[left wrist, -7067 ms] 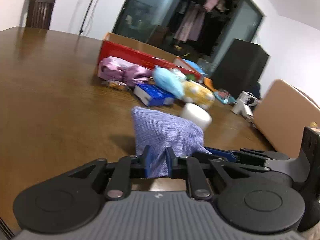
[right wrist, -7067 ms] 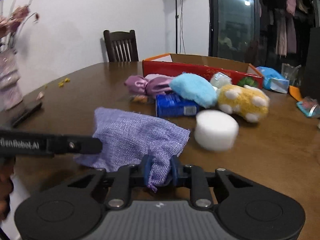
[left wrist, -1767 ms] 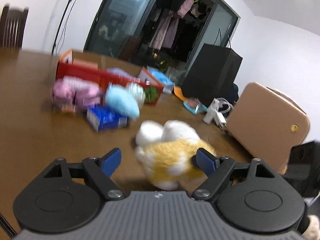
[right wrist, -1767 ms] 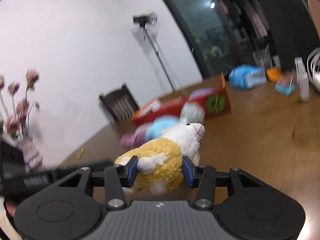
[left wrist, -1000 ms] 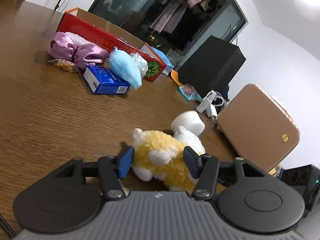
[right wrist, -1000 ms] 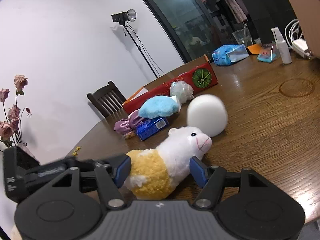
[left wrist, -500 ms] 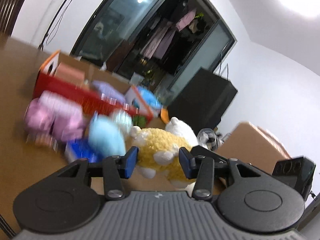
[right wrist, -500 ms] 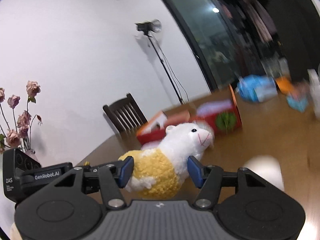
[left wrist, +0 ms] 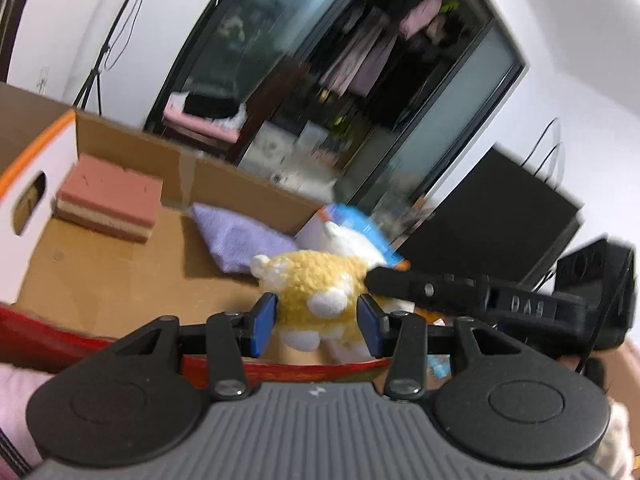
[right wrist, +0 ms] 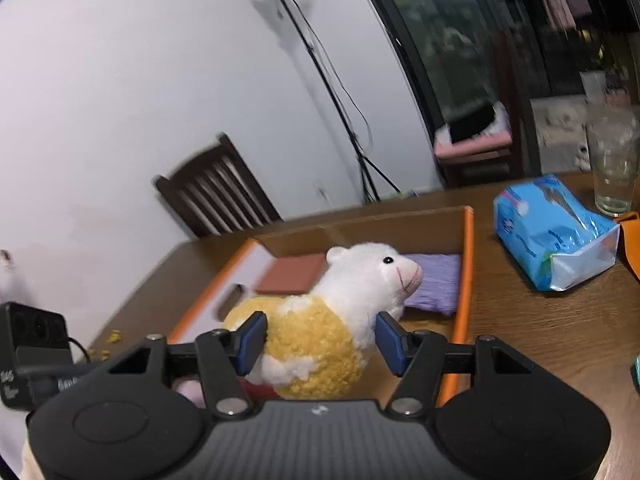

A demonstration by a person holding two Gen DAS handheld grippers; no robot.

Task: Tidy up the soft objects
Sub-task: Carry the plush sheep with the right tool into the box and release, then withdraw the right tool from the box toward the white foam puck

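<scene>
My left gripper (left wrist: 316,320) has its blue pads pressed into the yellow rump of the plush sheep (left wrist: 316,292), one pad on each flank. My right gripper (right wrist: 320,340) pinches the same sheep (right wrist: 340,304) across its woolly body, the left pad sunk into the yellow fleece and the right pad against the white chest below the neck. So both tongs carry the toy together, lifted clear above the open cardboard box (right wrist: 466,280). In the right wrist view the sheep's white head points toward two o'clock, with its eye and stitched mouth showing.

Beyond it, inside the box, a purple cloth pouch (left wrist: 240,236) lies on the floor at about twelve o'clock from the left tongs, and a pink sponge block (left wrist: 108,204) sits at ten o'clock against the back wall. The box has a red outer face and orange edging.

From the right wrist, a blue plastic pack (right wrist: 552,232) rests on the wooden table (right wrist: 540,320) at two o'clock, outside the box, with a drinking glass (right wrist: 612,160) just behind it. A dark wooden chair (right wrist: 216,196) stands at eleven o'clock by the white wall.
</scene>
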